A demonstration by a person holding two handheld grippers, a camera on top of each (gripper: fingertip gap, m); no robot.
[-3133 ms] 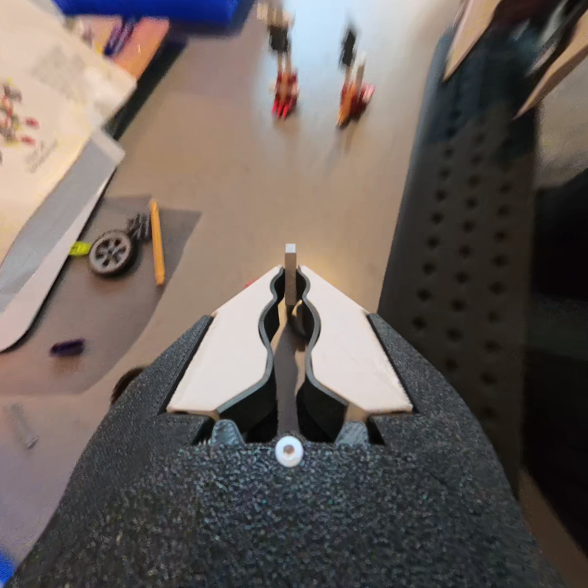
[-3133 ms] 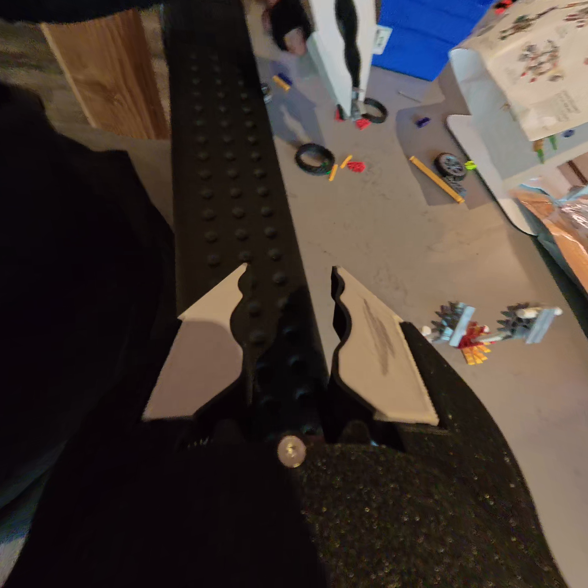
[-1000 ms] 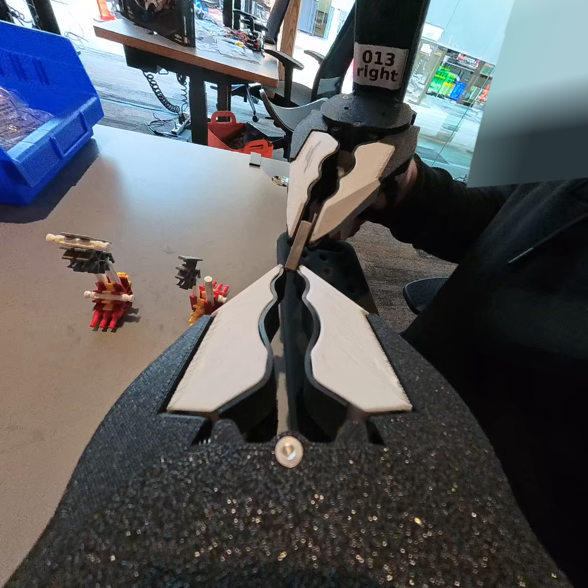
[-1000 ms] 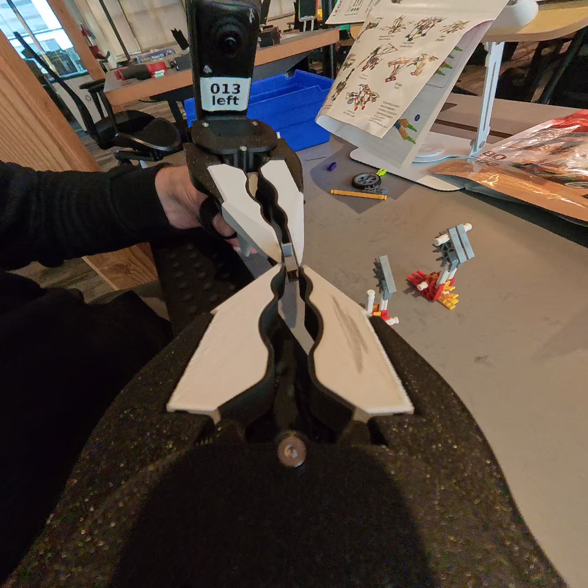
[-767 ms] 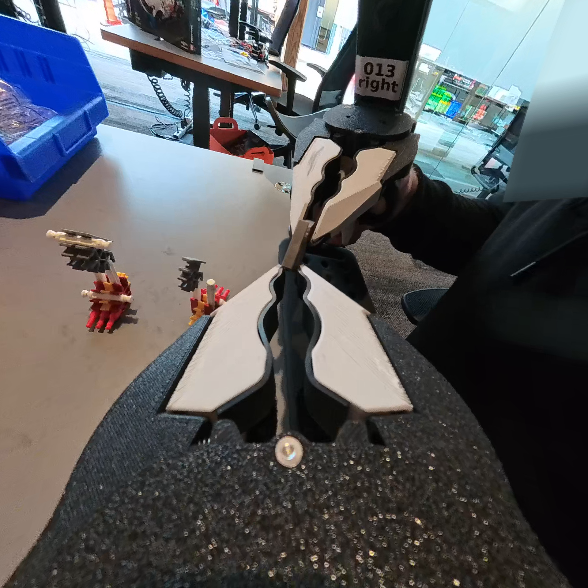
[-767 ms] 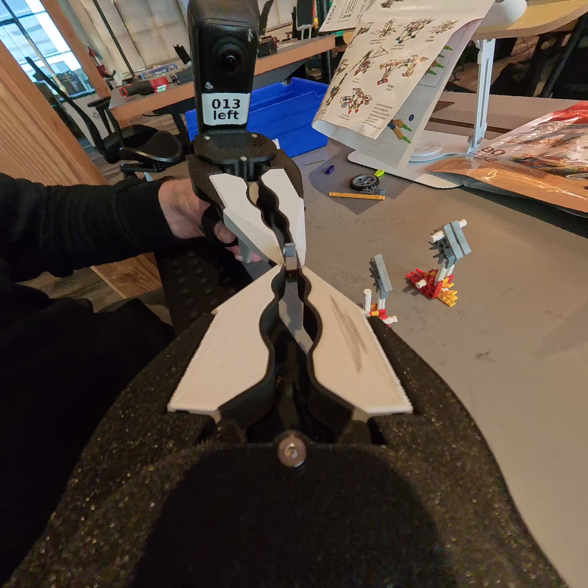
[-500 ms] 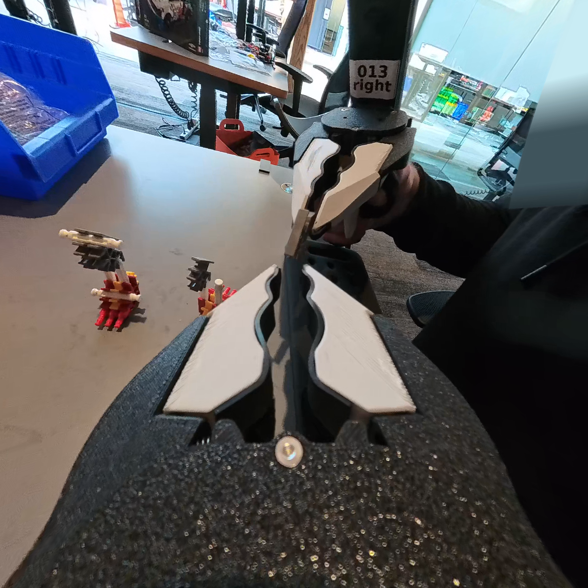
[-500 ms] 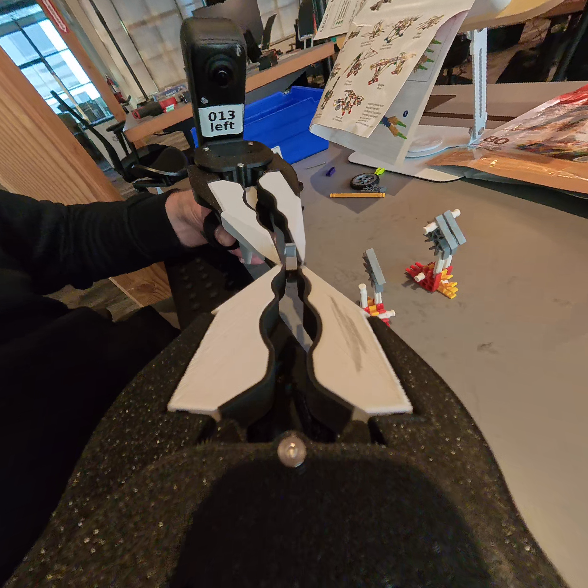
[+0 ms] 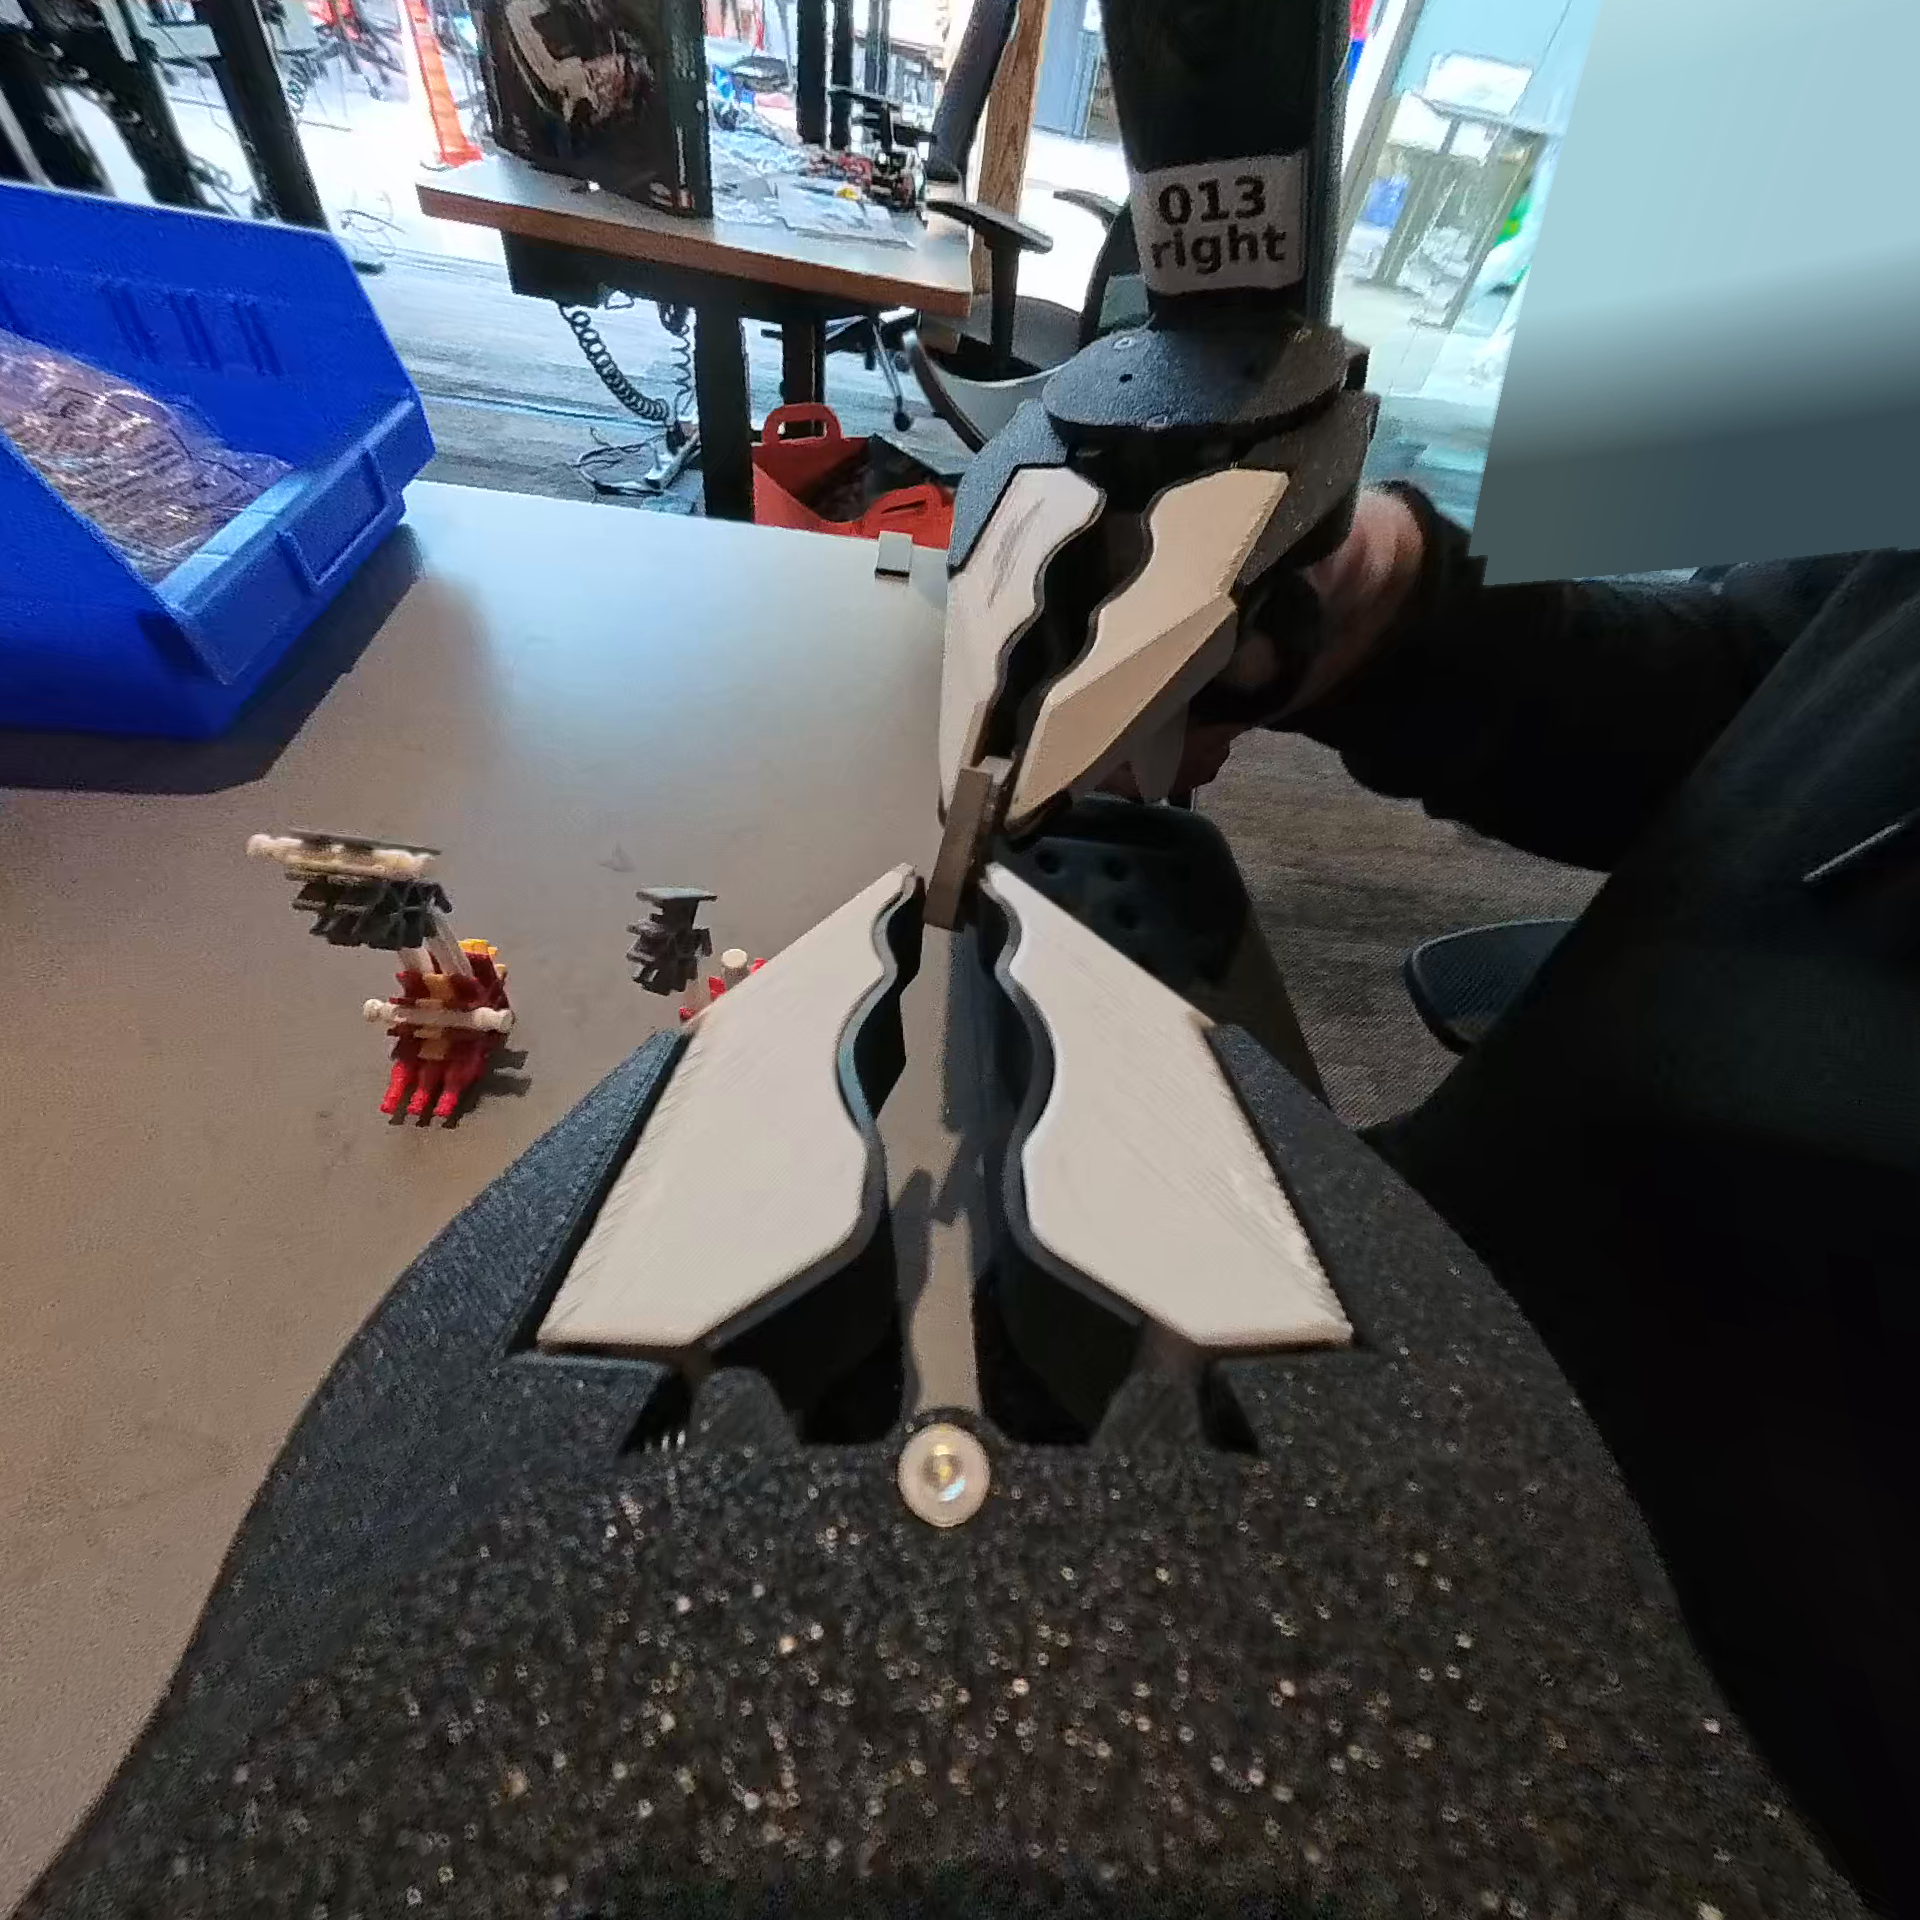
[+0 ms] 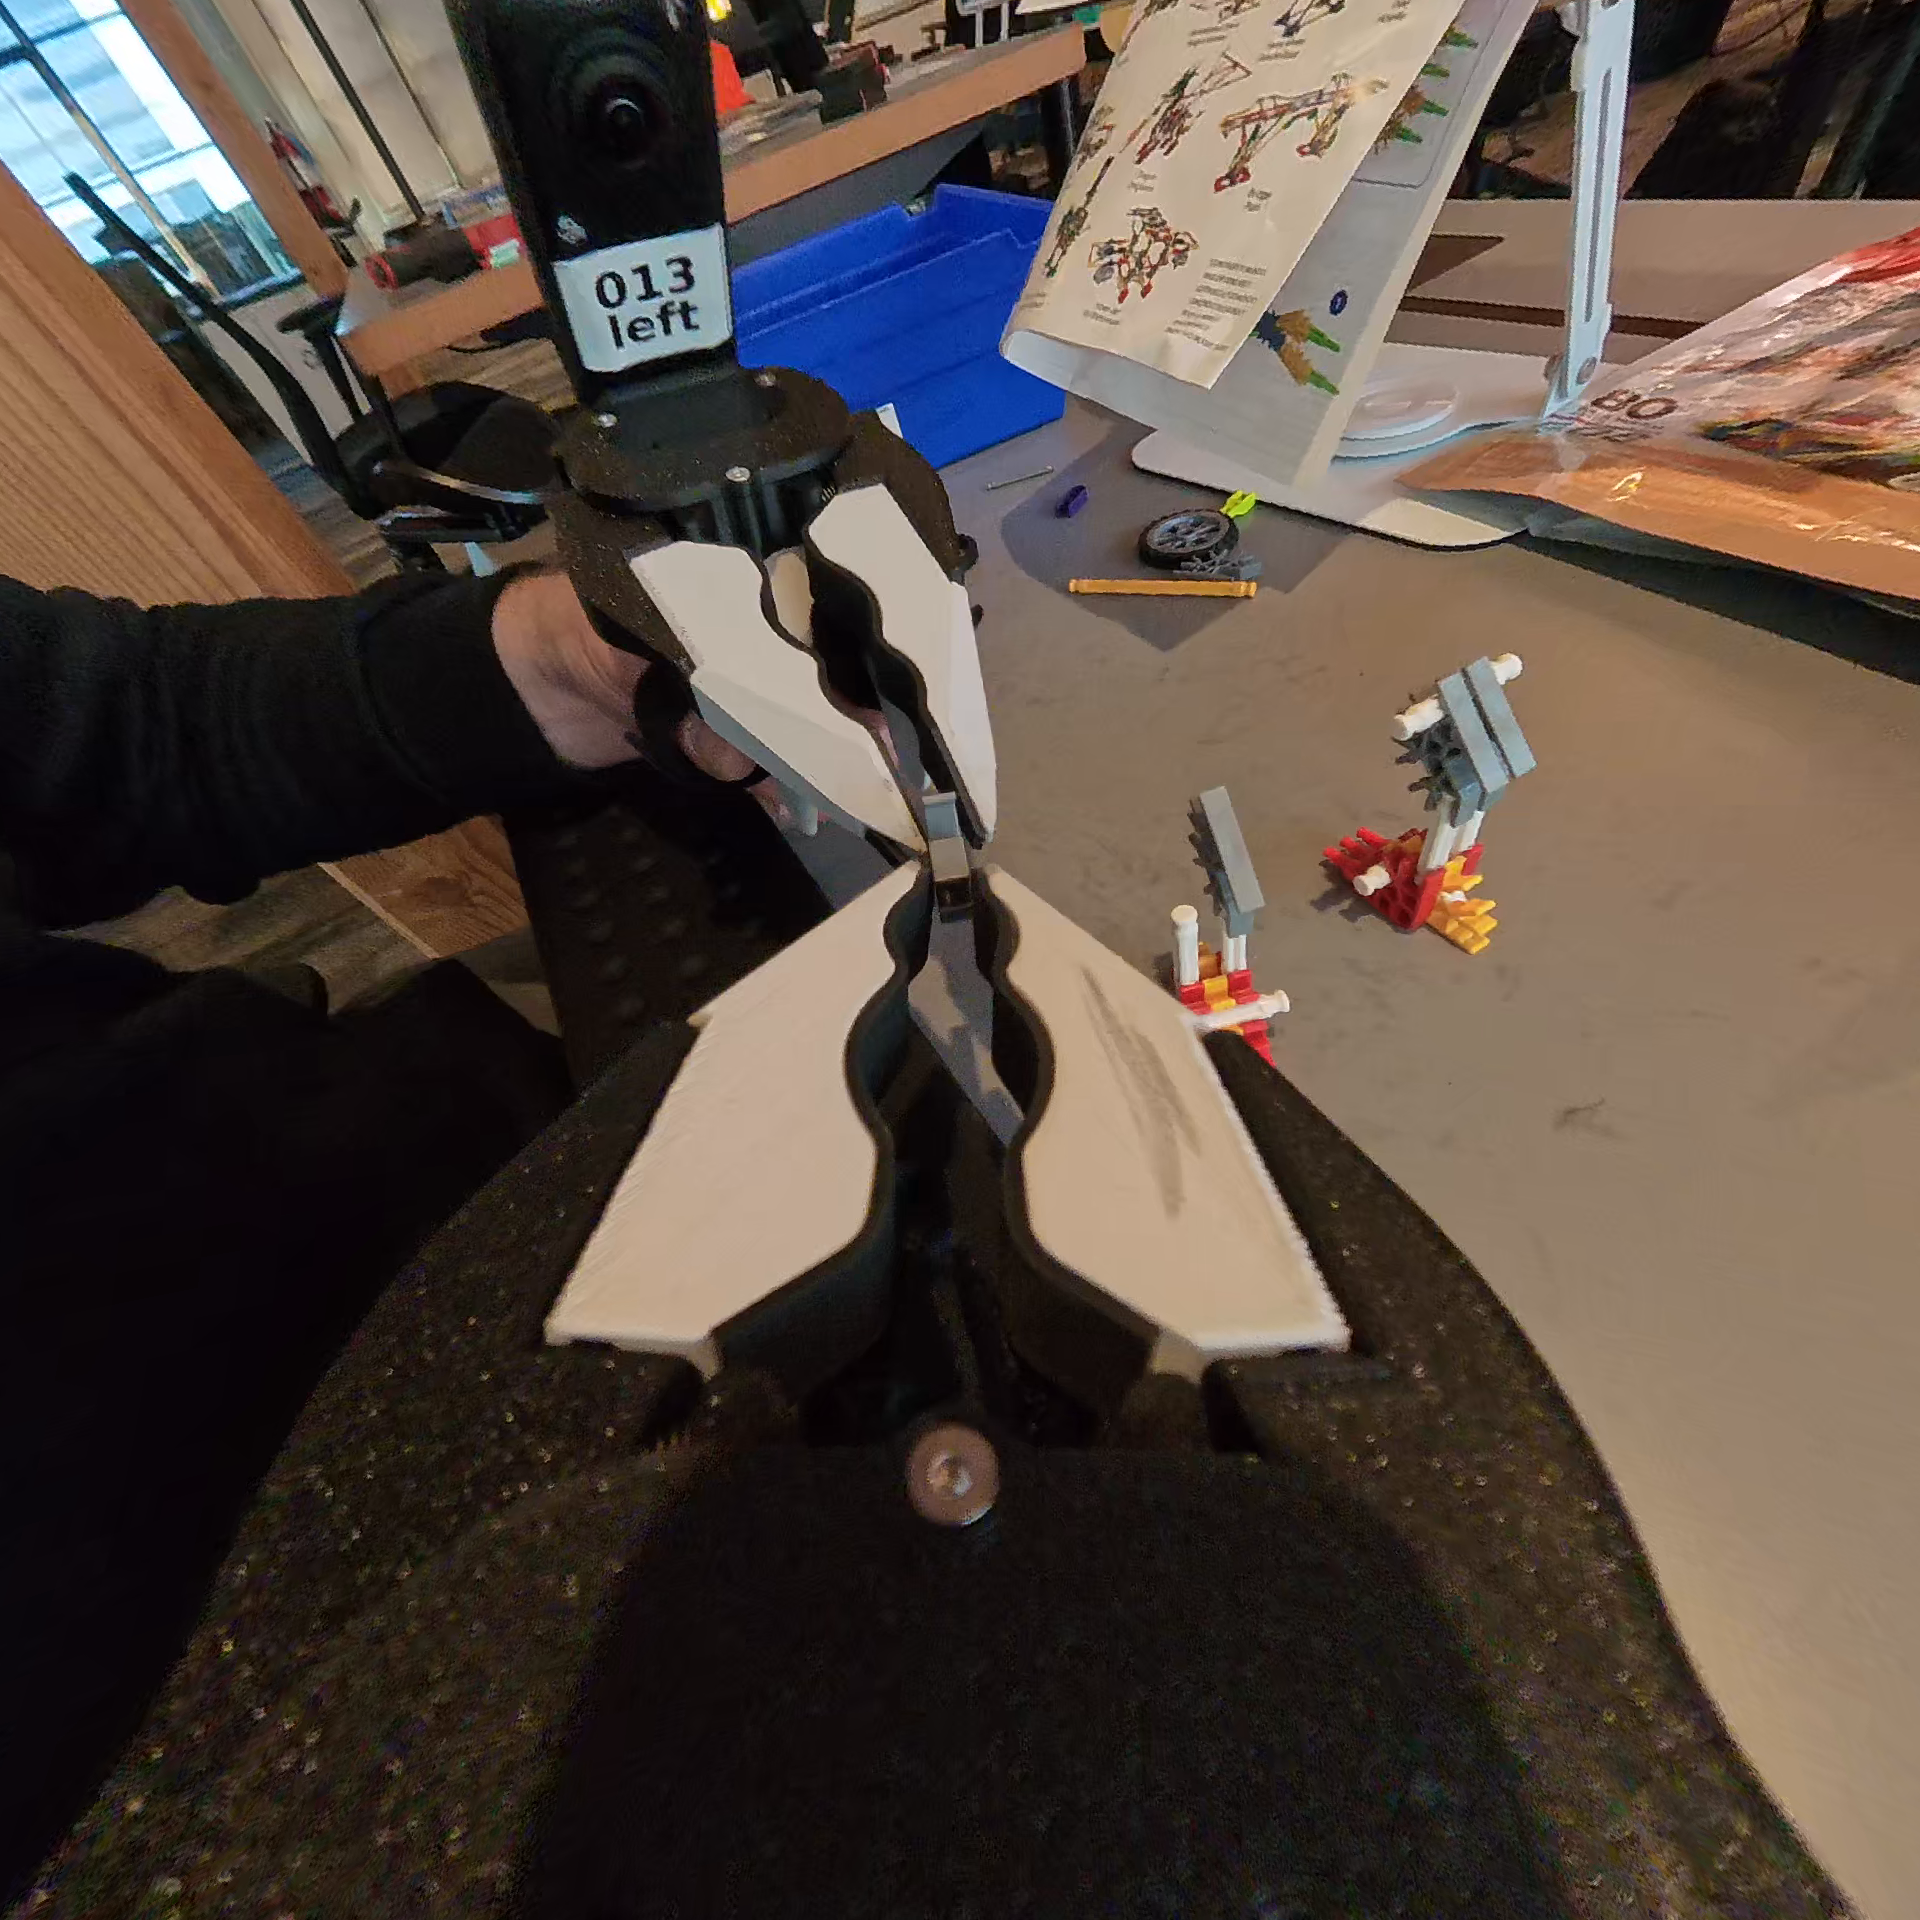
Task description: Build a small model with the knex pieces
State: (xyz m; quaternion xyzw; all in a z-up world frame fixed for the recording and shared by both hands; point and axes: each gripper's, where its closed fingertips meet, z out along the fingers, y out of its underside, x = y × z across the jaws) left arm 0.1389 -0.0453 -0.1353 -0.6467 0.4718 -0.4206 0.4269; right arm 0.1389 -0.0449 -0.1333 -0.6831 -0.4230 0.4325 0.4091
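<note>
A small grey building piece (image 9: 961, 842) hangs between the two grippers, above the near table edge. My right gripper (image 10: 953, 883) is shut on it; it also shows opposite in the left wrist view (image 9: 987, 805), held by a hand. My left gripper (image 9: 951, 883) stands slightly open, with the piece's lower end between its tips. In the right wrist view the left gripper (image 10: 940, 821) points down at the same piece (image 10: 948, 847), which hides whether its fingers touch it.
Two small red, yellow and grey models (image 9: 416, 966) (image 9: 675, 940) stand on the grey table (image 9: 520, 675). A blue bin (image 9: 208, 520), an instruction sheet on a white stand (image 10: 1226, 177), a wheel (image 10: 1190, 537), a yellow rod (image 10: 1158, 588) and a bag (image 10: 1714, 447) lie farther off. The grippers are tip to tip, or close to it.
The left gripper, earlier shut on the grey piece, met the right gripper. The right gripper closed on the piece and the left gripper's fingers opened slightly around it.
</note>
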